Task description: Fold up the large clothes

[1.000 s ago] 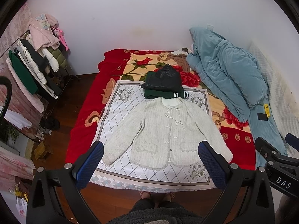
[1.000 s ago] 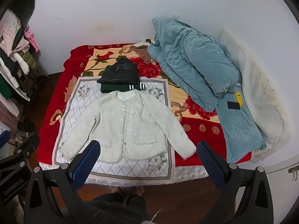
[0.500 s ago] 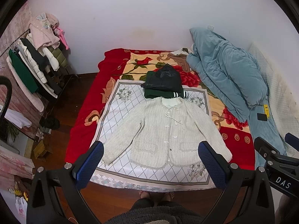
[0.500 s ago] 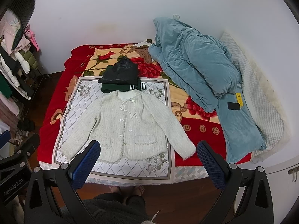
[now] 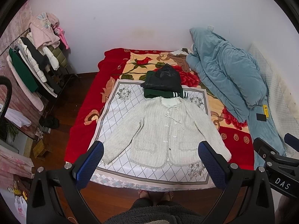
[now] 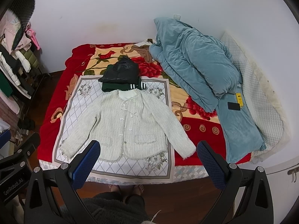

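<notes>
We hold the left hand-held gripper (image 5: 150,157) and the right hand-held gripper (image 6: 148,156) up above the near edge of the bed (image 5: 84,110), both with fingers spread wide and nothing between them. Just ahead of and below both grippers, the white jacket (image 5: 164,130) lies flat, front up and buttoned, on a patterned cloth (image 5: 119,100), its sleeves angled out to either side. Beyond its collar sits a stack of folded dark clothes (image 5: 162,84), touching or nearly so. Farther off and to the right lies a blue quilt (image 5: 228,76).

We judge that folding has not begun: the jacket is spread ready. Next we need to lower toward a sleeve or a hem corner, close on it, and carry it across the body.
</notes>
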Demonstrator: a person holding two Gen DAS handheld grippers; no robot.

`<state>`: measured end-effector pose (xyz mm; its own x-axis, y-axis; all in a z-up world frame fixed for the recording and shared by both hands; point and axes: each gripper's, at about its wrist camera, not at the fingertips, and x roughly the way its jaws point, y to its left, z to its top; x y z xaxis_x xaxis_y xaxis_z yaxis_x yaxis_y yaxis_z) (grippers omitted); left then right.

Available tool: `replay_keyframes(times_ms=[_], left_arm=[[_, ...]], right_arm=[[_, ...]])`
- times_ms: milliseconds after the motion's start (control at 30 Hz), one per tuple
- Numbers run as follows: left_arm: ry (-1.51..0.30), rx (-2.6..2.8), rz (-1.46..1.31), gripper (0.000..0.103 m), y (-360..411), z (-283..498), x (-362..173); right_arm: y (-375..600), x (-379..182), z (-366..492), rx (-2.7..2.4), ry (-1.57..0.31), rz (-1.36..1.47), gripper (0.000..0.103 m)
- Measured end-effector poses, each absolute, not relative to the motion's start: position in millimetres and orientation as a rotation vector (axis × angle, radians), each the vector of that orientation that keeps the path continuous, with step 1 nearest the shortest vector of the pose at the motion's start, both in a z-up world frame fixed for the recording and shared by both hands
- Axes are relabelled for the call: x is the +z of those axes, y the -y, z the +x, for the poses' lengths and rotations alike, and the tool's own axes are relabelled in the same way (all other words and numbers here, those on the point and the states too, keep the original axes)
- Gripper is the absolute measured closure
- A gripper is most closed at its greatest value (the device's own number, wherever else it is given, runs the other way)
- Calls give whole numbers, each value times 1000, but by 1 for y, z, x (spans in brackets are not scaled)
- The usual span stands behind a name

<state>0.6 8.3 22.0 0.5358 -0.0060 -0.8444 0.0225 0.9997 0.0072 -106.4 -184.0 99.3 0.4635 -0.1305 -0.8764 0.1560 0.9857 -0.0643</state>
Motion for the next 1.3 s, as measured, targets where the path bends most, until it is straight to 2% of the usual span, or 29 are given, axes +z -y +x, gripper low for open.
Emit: replay_keyframes(times_ms=[567,800,967,1067,1100,1133,1167,1200,1300], left_arm=[[-1005,-22,16,0,-6,3,28],[-982,-13,36,0,-10,20,13],[-934,19,93,0,-9,60,-28],[-934,58,137,0,-1,92,-70],[-938,59,132,0,0,101,-84],[-956,70,127,0,5,115,-106],[-974,78,120,0,9,125,-124],[-988,80,112,0,12,135,-141],[-1056,114,117,0,32,159,-204]], right_arm=[[178,101,-108,-174,-1075,32,0],[175,93,-103,-203,-1085,74,0],[207,46,-82,-244,-1061,172,0],[247,-9,-68,-351,-1090,249,1],[266,-35,-64,-391,-1112,293,15],[282,-57,-61,-413,-1130,335,39],[301,-85,-57,-441,-1163,384,50],[324,-119,-55,-462,-1197,465,56],[382,-220,-60,-507,-1247,729,57]])
